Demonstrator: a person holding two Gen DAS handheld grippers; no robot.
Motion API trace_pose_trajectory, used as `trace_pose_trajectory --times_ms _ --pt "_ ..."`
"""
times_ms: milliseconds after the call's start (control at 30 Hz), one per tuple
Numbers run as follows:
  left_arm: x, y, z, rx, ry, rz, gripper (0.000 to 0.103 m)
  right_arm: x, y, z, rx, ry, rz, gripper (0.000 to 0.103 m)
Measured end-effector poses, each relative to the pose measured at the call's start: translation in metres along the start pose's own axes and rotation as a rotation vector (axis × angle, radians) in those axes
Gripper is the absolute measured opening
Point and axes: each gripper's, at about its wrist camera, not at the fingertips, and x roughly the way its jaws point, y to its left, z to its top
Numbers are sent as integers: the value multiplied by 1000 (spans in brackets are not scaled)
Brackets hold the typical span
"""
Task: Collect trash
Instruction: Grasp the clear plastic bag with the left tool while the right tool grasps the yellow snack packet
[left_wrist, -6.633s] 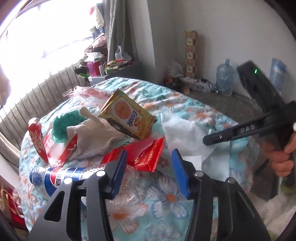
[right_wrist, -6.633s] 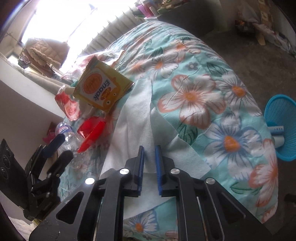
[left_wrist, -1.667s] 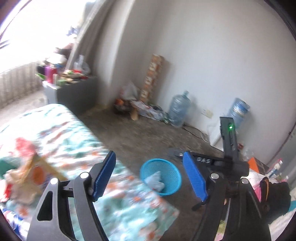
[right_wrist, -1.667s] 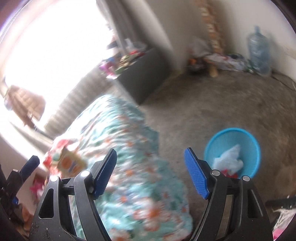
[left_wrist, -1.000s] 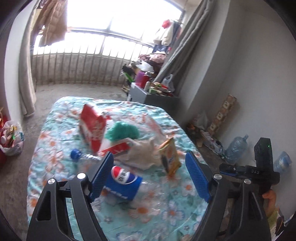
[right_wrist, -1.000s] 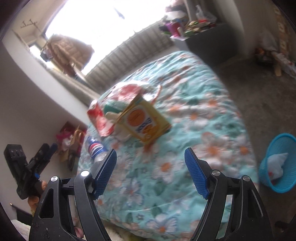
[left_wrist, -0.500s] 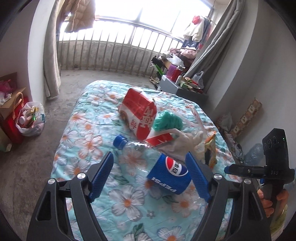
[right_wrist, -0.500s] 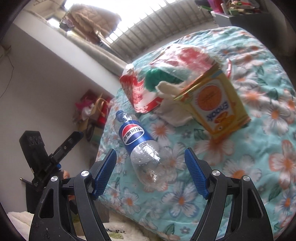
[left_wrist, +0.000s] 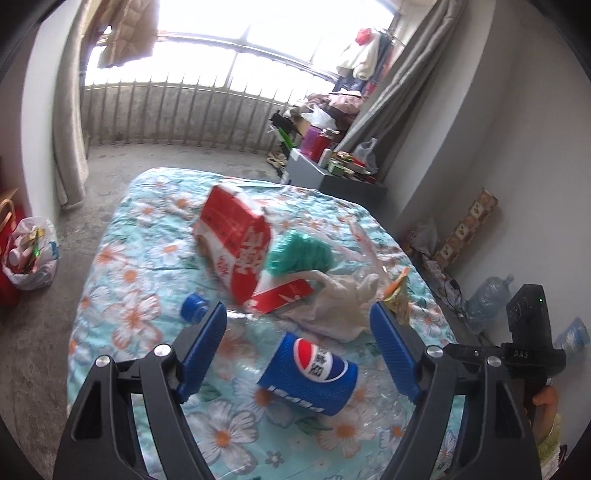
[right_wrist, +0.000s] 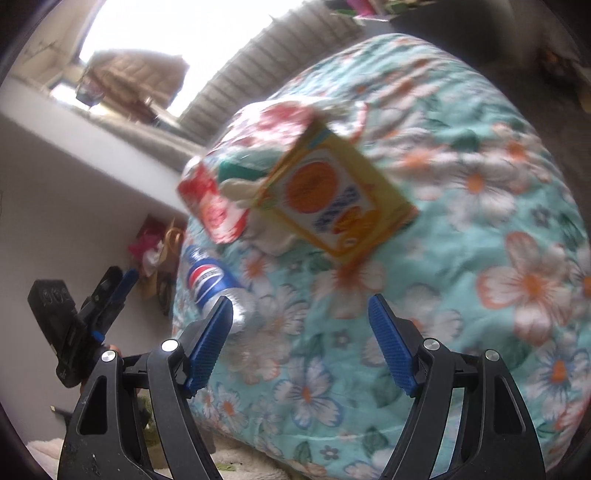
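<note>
Landmark: the Pepsi bottle (left_wrist: 306, 373) lies on its side on the floral cover (left_wrist: 122, 306), cap toward the window side.
Left gripper (left_wrist: 299, 354): your jaws stand wide apart and hold nothing; the bottle's blue label lies between and just beyond the pads, not touched.
Right gripper (right_wrist: 299, 343): jaws likewise wide, empty; the bottle's clear end shows just beside the left pad.
Remaining trash: just beyond the bottle sit the red carton (left_wrist: 236, 243), the green mesh (left_wrist: 299, 254), the white glove (left_wrist: 340, 302) and the yellow snack packet (right_wrist: 332, 195), bunched and touching.
Change: less than two seconds ago both of your cameras faced the blue basket on the floor, with white paper in it; you have since swung both back to the cover and closed in on the bottle.
Finding: one drop appears complete; a new pickup is starting.
Judgement: the bottle is the likeliest next item, and the left gripper is best lined up.
Risk: thin crushed plastic may slip or roll under the pads.
</note>
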Motion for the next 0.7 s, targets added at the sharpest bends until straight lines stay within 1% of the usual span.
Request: trace_pose_trajectory --times_ms 100,133,200,267,333,433,533,600,700 --pt "13 -12 5 21 21 -58 78 -10 -19 4 53 -28 -2 72" --pt "20 -18 7 24 33 -87 78 -13 -23 6 64 -39 0 72" --pt "28 -24 10 28 49 -120 76 -17 -29 8 80 -57 7 72" --pt "39 -31 13 37 78 -150 72 -20 -34 9 95 -67 21 72" --pt "50 -34 17 34 105 -163 67 -20 -39 11 109 -73 30 72" --pt "62 -36 28 -2 129 -210 64 -18 -45 13 129 -73 50 72" --pt "74 -40 44 -50 143 -273 63 -20 -53 13 155 -74 76 72" --pt "83 -43 52 -76 157 -293 63 -16 -59 15 182 -67 99 72" --pt "104 -43 61 -146 197 -313 61 -9 -68 16 233 -52 152 72"
